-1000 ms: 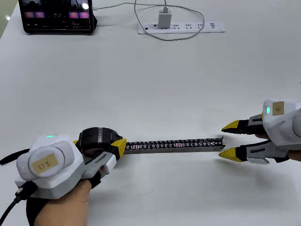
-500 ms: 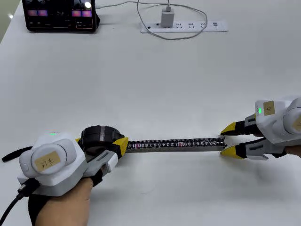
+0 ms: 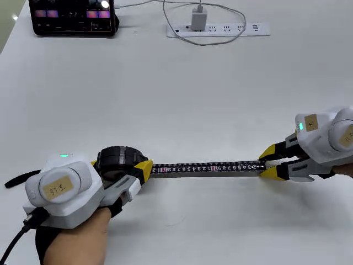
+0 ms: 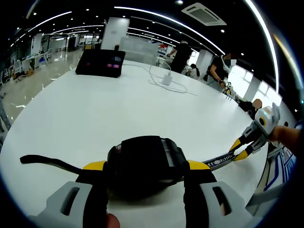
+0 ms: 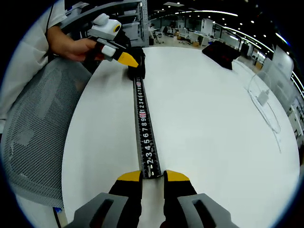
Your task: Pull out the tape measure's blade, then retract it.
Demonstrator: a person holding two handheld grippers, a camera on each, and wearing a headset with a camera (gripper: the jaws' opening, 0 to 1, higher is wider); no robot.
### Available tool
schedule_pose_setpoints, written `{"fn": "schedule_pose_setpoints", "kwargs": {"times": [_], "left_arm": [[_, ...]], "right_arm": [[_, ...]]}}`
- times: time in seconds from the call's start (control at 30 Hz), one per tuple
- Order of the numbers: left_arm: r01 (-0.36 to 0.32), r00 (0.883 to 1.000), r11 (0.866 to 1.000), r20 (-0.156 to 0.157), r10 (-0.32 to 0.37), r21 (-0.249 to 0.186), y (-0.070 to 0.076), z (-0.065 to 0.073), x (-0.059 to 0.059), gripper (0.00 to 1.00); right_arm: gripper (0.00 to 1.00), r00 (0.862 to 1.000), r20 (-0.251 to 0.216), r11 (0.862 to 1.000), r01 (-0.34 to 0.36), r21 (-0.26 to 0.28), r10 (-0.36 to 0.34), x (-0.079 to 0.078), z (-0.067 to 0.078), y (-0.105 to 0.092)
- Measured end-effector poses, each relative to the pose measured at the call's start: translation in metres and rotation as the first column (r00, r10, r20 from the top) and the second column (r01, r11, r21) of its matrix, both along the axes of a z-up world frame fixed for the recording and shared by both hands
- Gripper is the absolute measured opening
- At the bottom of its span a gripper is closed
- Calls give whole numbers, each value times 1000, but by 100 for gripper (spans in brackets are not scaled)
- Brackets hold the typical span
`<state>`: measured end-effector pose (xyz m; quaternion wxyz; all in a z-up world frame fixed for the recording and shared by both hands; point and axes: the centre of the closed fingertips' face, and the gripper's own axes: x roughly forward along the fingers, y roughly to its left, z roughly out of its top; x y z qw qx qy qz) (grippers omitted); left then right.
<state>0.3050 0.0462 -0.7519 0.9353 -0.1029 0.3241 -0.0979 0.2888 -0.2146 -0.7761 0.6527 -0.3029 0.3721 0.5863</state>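
Observation:
A black tape measure case (image 3: 118, 159) rests on the white table, and my left gripper (image 3: 118, 167) is shut around it, yellow tips on either side (image 4: 146, 166). The blade (image 3: 204, 167) lies pulled out flat to the right, numbers facing up (image 5: 144, 128). My right gripper (image 3: 267, 164) has its yellow tips pressed against both edges of the blade's end (image 5: 153, 176). From the right gripper view the case (image 5: 137, 70) and the left gripper (image 5: 124, 57) sit at the blade's far end. The left gripper view shows the right gripper (image 4: 240, 148) holding the blade (image 4: 219, 161).
At the table's far edge stand a dark tablet (image 3: 71, 16) and a white power strip (image 3: 220, 28) with a plugged charger and looping cable. A grey mesh chair (image 5: 38, 137) sits beside the table's near edge. The white table (image 3: 182, 99) stretches wide between.
The right gripper's jaws have narrowed from wide apart onto the blade's end. The left gripper and case have stayed put; the head camera shifted slightly.

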Motion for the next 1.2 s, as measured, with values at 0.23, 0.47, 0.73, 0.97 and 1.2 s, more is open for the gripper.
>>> {"fn": "schedule_pose_setpoints", "kwargs": {"times": [0.23, 0.47, 0.73, 0.97, 1.2], "left_arm": [[-2, 1000, 1000, -2, 2, -1, 0, 0, 0, 60], [0, 1000, 1000, -8, 0, 1, 0, -1, 0, 60], [7, 1000, 1000, -15, -7, 5, 0, -1, 0, 59], [12, 999, 1000, -32, -12, 8, 0, -1, -1, 58], [12, 999, 1000, -33, -12, 4, -1, -1, -1, 58]], "right_arm": [[12, 1000, 9, 999, -29, -30, 29, 0, -1, 0], [11, 999, 17, 999, -34, -42, 35, 1, -2, -1], [11, 999, 17, 998, -38, -45, 39, 2, -2, -2], [11, 1000, 15, 999, -27, -43, 27, 3, -2, -3], [11, 1000, 10, 999, -24, -44, 24, 3, -2, -3]]}}
